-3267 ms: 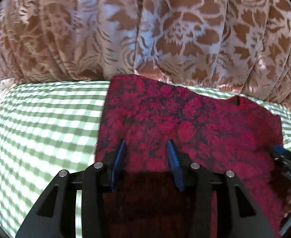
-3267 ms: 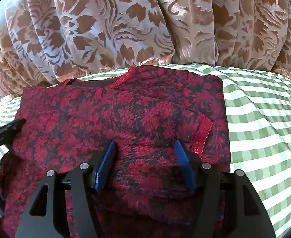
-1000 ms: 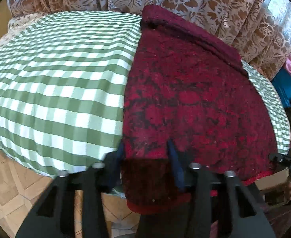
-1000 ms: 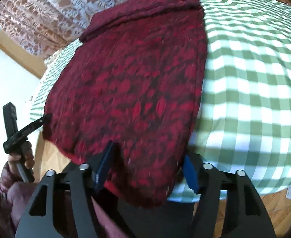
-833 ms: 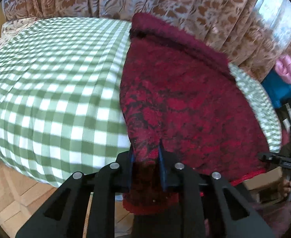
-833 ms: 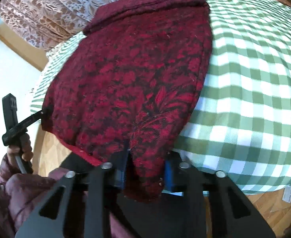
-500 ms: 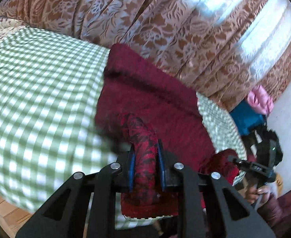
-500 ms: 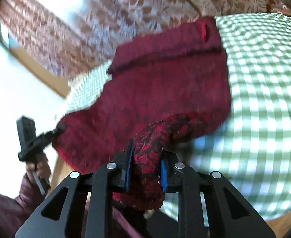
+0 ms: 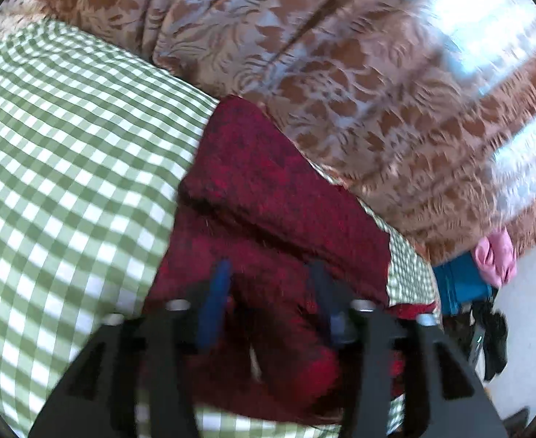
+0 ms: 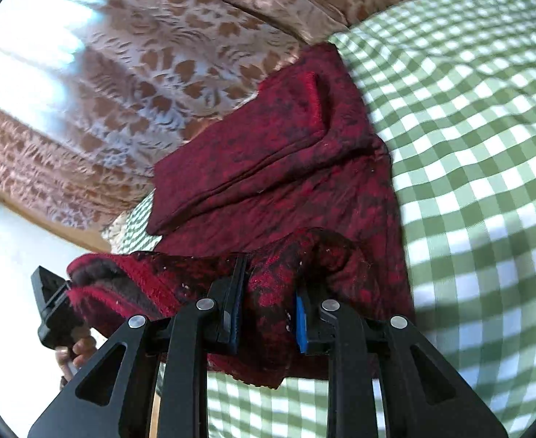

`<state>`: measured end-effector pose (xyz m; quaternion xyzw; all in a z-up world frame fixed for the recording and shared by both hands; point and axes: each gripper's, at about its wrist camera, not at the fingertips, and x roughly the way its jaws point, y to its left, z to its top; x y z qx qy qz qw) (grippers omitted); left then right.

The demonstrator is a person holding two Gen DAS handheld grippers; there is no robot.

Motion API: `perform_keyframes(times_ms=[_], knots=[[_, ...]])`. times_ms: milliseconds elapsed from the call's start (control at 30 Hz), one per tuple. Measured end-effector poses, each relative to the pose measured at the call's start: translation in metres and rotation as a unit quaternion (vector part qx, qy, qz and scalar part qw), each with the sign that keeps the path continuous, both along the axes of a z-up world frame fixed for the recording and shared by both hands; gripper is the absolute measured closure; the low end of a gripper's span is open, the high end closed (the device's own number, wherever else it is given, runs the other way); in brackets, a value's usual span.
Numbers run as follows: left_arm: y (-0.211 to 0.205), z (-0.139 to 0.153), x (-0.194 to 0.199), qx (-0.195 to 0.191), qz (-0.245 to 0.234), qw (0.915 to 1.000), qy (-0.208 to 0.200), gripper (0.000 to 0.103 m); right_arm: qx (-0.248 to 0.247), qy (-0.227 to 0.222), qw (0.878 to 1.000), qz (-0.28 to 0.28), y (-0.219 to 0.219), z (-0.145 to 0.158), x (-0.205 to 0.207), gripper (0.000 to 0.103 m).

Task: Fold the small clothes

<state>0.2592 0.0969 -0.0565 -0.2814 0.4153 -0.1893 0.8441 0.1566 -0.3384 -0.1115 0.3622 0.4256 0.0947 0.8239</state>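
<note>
Each fisheye camera sits behind its own gripper's fingers, looking forward and downward, close over the green checked cloth toward the patterned curtain. Both views share the red garment: the left wrist view sees it from its left side, the right wrist view from its right, where the other gripper shows at lower left

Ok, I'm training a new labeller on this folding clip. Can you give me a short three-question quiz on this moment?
1. True or false: the right gripper is clamped on the red garment.
2. What pattern covers the tablecloth?
3. The left gripper is: A) open, B) shut on the cloth.

Key:
1. True. Its pads pinch a bunched edge.
2. Green and white checks.
3. A. Its jaws have just been opening, garment lying between them, unpinched.
</note>
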Motion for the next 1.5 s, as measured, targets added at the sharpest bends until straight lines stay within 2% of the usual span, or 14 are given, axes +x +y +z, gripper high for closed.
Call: perform_keyframes(times_ms=[67, 133, 167, 267, 300, 400, 567, 667, 867, 1000, 1333, 1433, 1467, 1500], knots=[[0.014, 0.000, 0.010, -0.040, 0.018, 0.9990, 0.008, 0.028, 0.017, 0.010, 1.000, -0.008, -0.006, -0.006, 0.007, 0.081], [0.023, 0.004, 0.011, -0.043, 0.028, 0.9987, -0.001, 0.026, 0.048, 0.009, 0.999, -0.006, -0.011, -0.009, 0.013, 0.076], [0.030, 0.006, 0.008, -0.034, 0.034, 0.9988, -0.010, 0.026, 0.078, 0.001, 0.997, -0.004, -0.015, -0.009, 0.013, 0.065], [0.045, -0.001, -0.002, -0.013, 0.021, 0.9994, -0.023, 0.026, 0.128, -0.048, 0.990, -0.021, -0.028, 0.002, 0.002, 0.010], [0.051, -0.008, -0.010, 0.004, 0.012, 0.9996, -0.026, 0.026, 0.123, -0.068, 0.989, -0.035, -0.034, 0.009, -0.005, 0.009], [0.065, -0.028, -0.033, 0.018, -0.009, 0.9992, -0.034, 0.024, 0.109, -0.082, 0.990, -0.038, -0.048, 0.017, -0.021, 0.009], [0.065, -0.053, -0.062, 0.045, -0.049, 0.9969, -0.043, 0.022, -0.015, -0.060, 0.998, -0.003, -0.037, 0.005, -0.054, 0.009], [0.046, -0.057, -0.057, 0.072, -0.068, 0.9937, -0.053, 0.025, -0.095, -0.039, 0.994, 0.023, -0.017, -0.014, -0.057, 0.019], [0.031, -0.062, -0.043, 0.069, -0.082, 0.9940, -0.023, 0.078, -0.122, -0.031, 0.992, 0.008, -0.010, -0.027, -0.044, 0.056], [0.033, -0.058, -0.056, 0.062, -0.082, 0.9944, -0.021, 0.090, -0.129, -0.028, 0.991, 0.013, -0.011, -0.022, -0.047, 0.071], [0.043, -0.055, -0.122, 0.028, -0.093, 0.9952, 0.004, 0.092, -0.133, -0.019, 0.990, 0.035, -0.016, -0.003, -0.090, 0.073], [0.036, -0.060, -0.145, 0.060, -0.093, 0.9936, 0.022, 0.089, -0.136, -0.010, 0.990, 0.047, -0.017, -0.003, -0.113, 0.073], [0.034, -0.060, -0.149, 0.080, -0.088, 0.9926, 0.024, 0.083, -0.140, -0.004, 0.989, 0.050, -0.017, -0.005, -0.119, 0.073], [0.033, -0.057, -0.152, 0.104, -0.074, 0.9916, 0.022, 0.070, -0.142, -0.002, 0.988, 0.053, -0.016, -0.007, -0.122, 0.073]])
